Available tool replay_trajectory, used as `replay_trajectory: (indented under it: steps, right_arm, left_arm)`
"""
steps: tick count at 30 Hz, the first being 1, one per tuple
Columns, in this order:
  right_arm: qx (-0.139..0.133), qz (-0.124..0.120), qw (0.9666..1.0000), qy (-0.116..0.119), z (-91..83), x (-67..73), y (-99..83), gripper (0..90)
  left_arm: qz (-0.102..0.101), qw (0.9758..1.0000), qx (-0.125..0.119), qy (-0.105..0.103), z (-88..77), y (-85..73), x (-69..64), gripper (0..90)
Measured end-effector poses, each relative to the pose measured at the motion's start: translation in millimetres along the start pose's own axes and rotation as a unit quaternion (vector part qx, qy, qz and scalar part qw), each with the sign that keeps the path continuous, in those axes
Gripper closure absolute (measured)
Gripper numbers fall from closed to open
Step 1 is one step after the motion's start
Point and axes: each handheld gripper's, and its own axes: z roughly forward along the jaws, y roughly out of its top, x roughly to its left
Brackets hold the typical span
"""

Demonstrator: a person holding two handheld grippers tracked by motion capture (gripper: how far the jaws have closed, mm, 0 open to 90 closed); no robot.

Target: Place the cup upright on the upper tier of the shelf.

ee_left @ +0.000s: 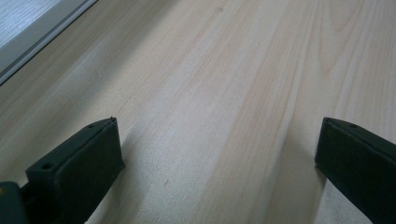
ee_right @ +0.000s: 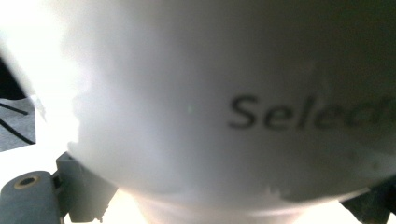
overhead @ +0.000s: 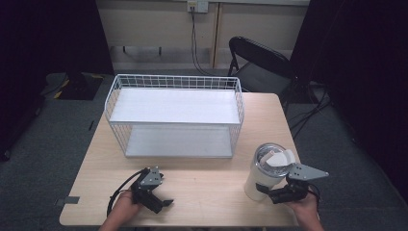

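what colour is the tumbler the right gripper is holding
White, with a clear lid; the tumbler shows best in the high view.

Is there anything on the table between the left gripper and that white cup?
No. In the high view, only bare wooden table lies between the left gripper and the white cup.

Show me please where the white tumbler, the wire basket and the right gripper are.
white tumbler (overhead: 258, 180): high view, its side wall.
wire basket (overhead: 111, 98): high view, left rim.
right gripper (overhead: 267, 191): high view, between its fingertips.

White tumbler upright right of wire shelf rack, clasped by right hand-held gripper; left hand-held gripper low before rack, on bench.
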Motion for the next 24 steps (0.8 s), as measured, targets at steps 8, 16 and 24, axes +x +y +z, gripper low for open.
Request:
replay_trajectory:
  steps: [8, 16, 24]
  right_arm:
    - [-0.022, 0.016, 0.9996, -0.003, -2.3, 1.2, -0.4, 9.4]
    - [-0.038, 0.01, 0.9992, -0.004, -6.8, 4.3, 11.9, 9.4]
    - [-0.025, 0.002, 0.9997, -0.006, -3.5, 2.1, 32.5, 9.4]
  left_arm:
    - [0.0, 1.0, 0.0, 0.0, 0.0, 0.0, 0.0, 0.0]
    - [0.0, 1.0, 0.0, 0.0, 0.0, 0.0, 0.0, 0.0]
    - [0.0, 1.0, 0.0, 0.0, 0.0, 0.0, 0.0, 0.0]
